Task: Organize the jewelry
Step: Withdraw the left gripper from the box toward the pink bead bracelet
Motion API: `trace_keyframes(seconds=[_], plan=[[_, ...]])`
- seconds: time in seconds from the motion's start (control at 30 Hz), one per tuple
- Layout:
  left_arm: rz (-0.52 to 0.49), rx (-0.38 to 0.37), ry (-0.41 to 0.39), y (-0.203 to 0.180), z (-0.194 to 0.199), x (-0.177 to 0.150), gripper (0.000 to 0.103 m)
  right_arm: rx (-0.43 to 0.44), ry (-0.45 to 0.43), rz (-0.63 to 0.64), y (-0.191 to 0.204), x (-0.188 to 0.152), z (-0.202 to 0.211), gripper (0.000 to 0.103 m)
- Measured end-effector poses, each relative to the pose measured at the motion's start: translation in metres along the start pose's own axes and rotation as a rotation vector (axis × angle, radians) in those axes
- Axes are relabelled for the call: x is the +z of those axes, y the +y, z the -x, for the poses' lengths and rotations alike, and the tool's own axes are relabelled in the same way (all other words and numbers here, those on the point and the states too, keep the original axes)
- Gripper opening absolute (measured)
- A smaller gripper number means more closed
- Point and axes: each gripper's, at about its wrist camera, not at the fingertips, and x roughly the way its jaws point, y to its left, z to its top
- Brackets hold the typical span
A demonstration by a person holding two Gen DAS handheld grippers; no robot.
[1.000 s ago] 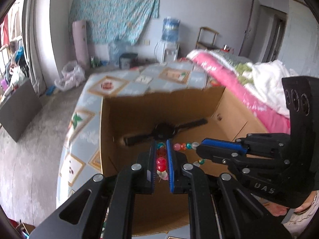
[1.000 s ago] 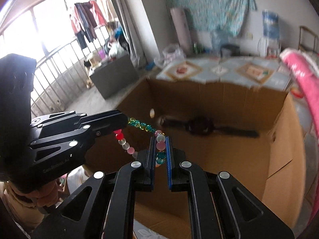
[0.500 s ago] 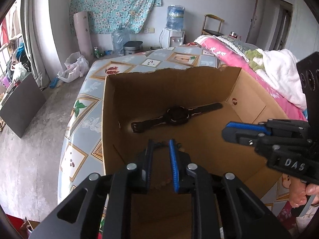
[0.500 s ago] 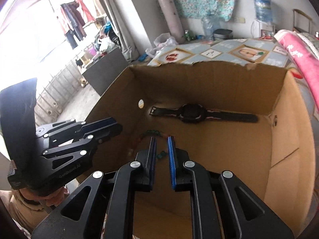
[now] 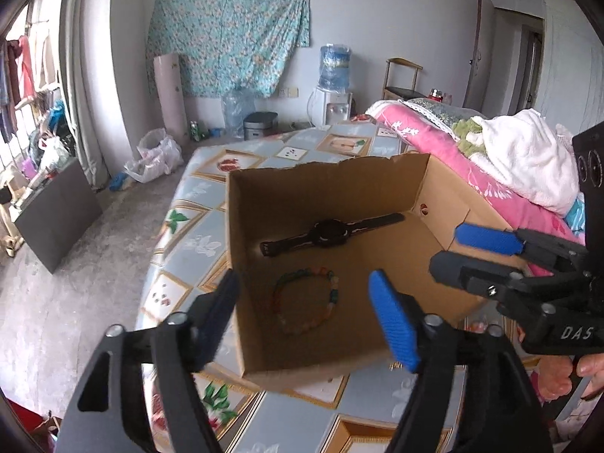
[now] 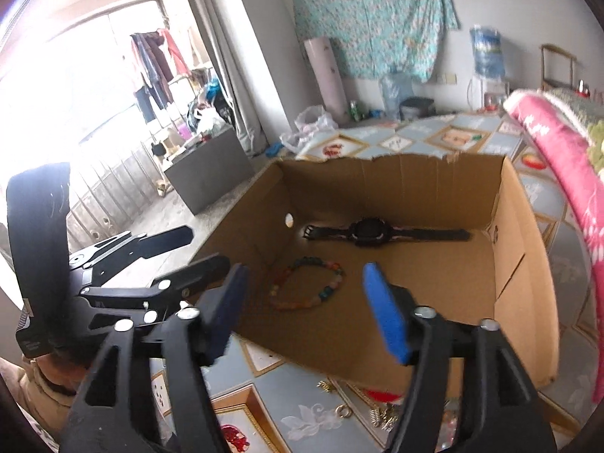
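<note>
A multicoloured bead bracelet (image 5: 307, 300) lies on the floor of an open cardboard box (image 5: 328, 177), in front of a black wristwatch (image 5: 328, 232). Both show in the right wrist view too: the bracelet (image 6: 307, 283) and the watch (image 6: 372, 231) in the box (image 6: 524, 256). My left gripper (image 5: 307, 317) is wide open and empty above the box's near edge. My right gripper (image 6: 305, 309) is wide open and empty, and it also shows at the right of the left wrist view (image 5: 464, 251).
The box stands on a table with a patterned blue cloth (image 5: 188, 241). Loose small jewelry pieces (image 6: 377, 411) lie on the cloth in front of the box. A pink quilt and white bedding (image 5: 521, 166) are piled to the right. Floor and clutter lie to the left.
Both grippers were shut on the bead bracelet above the box. They let it go, it now lies on the box floor, and both have opened wide and pulled back.
</note>
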Motion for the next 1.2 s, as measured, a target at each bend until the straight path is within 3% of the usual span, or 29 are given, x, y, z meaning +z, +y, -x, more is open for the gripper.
trace_keyframes(seconds=[0.2, 0.4, 0.63, 0.83, 1.2], plan=[[0.035, 0.044, -0.023, 0.008, 0.033, -0.023, 0.085, 0.006, -0.06, 0.026, 0.014, -0.008, 0.024, 0.085], [0.058, 0.07, 0.031, 0.004, 0.037, -0.053, 0.088, 0.038, -0.077, 0.034, 0.022, -0.025, 0.04, 0.087], [0.052, 0.054, 0.124, -0.012, 0.013, -0.083, 0.088, 0.037, 0.065, -0.001, 0.009, -0.066, 0.028, 0.087], [0.054, 0.036, 0.179, -0.019, -0.013, -0.086, 0.088, -0.01, 0.18, -0.137, -0.027, -0.082, 0.004, 0.081], [0.093, 0.034, 0.186, -0.009, -0.042, -0.064, 0.088, -0.035, 0.144, -0.216, -0.055, -0.059, 0.0, 0.076]])
